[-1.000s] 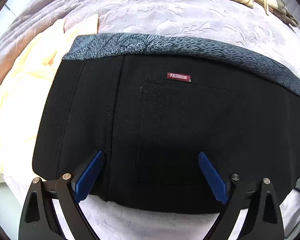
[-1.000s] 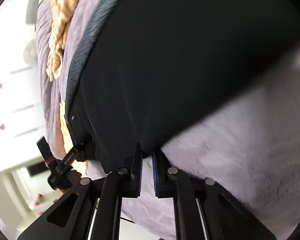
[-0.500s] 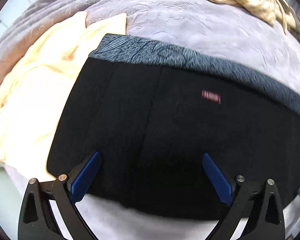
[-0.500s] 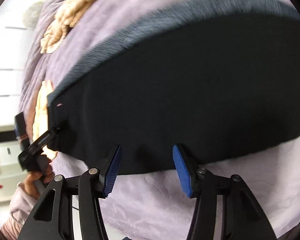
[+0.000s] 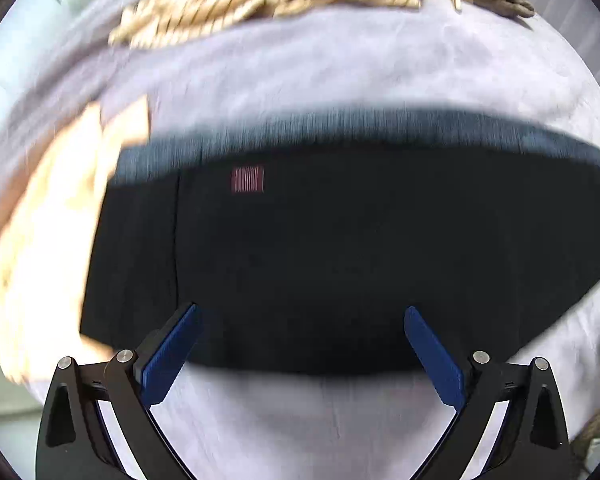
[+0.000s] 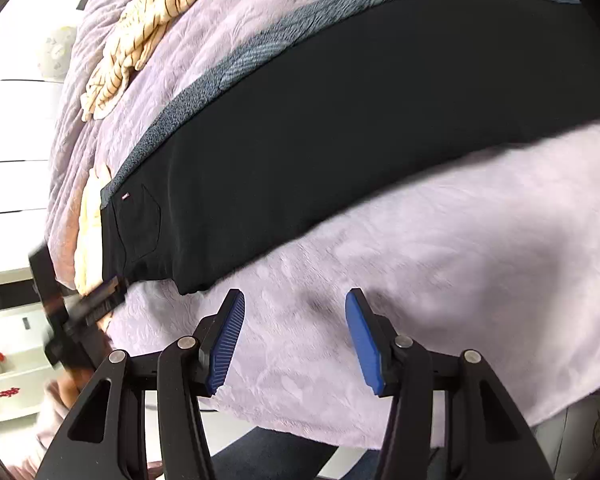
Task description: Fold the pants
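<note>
The black pants [image 6: 340, 128] lie flat across the lilac blanket [image 6: 440, 272]. Left gripper [image 5: 300, 344] and right gripper [image 6: 294, 340] hover at their near edge, jaws spread, holding nothing.

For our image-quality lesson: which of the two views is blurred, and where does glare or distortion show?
Left wrist view: motion-smeared, the red label on the black pants unreadable. Right wrist view: sharper, label tiny; room at left washed out; fisheye bends the pants' grey waistband.
</note>
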{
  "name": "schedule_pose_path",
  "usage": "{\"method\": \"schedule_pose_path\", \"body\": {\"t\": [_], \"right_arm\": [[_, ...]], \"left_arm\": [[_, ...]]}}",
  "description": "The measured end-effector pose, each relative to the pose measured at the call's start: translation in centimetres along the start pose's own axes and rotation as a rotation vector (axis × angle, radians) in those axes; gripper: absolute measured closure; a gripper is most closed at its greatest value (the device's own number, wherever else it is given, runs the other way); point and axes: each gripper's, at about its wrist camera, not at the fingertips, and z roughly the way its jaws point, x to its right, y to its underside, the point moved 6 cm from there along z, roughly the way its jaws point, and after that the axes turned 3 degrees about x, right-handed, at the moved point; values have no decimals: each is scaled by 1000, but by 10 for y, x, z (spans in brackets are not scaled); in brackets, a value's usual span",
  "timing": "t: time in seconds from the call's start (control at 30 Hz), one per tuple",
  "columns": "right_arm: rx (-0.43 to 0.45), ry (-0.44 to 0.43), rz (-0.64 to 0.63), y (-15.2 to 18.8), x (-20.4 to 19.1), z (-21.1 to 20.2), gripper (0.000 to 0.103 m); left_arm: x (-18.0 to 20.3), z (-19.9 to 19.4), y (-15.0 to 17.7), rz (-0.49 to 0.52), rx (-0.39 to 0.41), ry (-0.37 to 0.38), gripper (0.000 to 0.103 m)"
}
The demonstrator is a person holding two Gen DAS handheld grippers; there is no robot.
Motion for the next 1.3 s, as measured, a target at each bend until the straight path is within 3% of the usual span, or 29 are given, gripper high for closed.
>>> {"method": "schedule_pose_path", "body": {"t": [0.17, 0.3, 0.37, 0.47, 0.57, 0.7, 0.8, 0.87, 0.93, 1.1, 1.3], "right_arm": [[26, 16, 24, 12, 6, -22, 46], [28, 41, 36, 20, 5, -29, 46], [24, 56, 26, 23, 3, -32, 46], [12, 67, 15, 24, -6, -32, 46], [5, 83, -13, 20, -17, -30, 46], [2, 88, -75, 7, -39, -25, 46], [-17, 87, -128, -4, -59, -16, 46], [-30, 99, -182, -12, -75, -10, 46], [-39, 111, -237, -20, -93, -3, 46], [-56, 104, -351, -35, -142, 11, 46], [-85, 80, -615, -66, -232, 41, 46]], "left_arm": [[-42, 32, -56, -94, 53, -39, 1], [-55, 67, -79, -125, 38, -147, 1], [-72, 64, -70, -197, 23, -119, 1], [-105, 60, -58, -290, -16, -164, 1], [-120, 44, -36, -364, -22, -94, 1], [-122, 15, -2, -287, 38, -66, 1], [-117, 20, 33, -245, 2, -81, 1], [-122, 38, 58, -264, -48, -74, 0], [-133, 46, 70, -322, -21, -26, 0], [-135, 45, 77, -323, -8, -10, 0], [-131, 39, 90, -321, 27, -1, 0]]}}
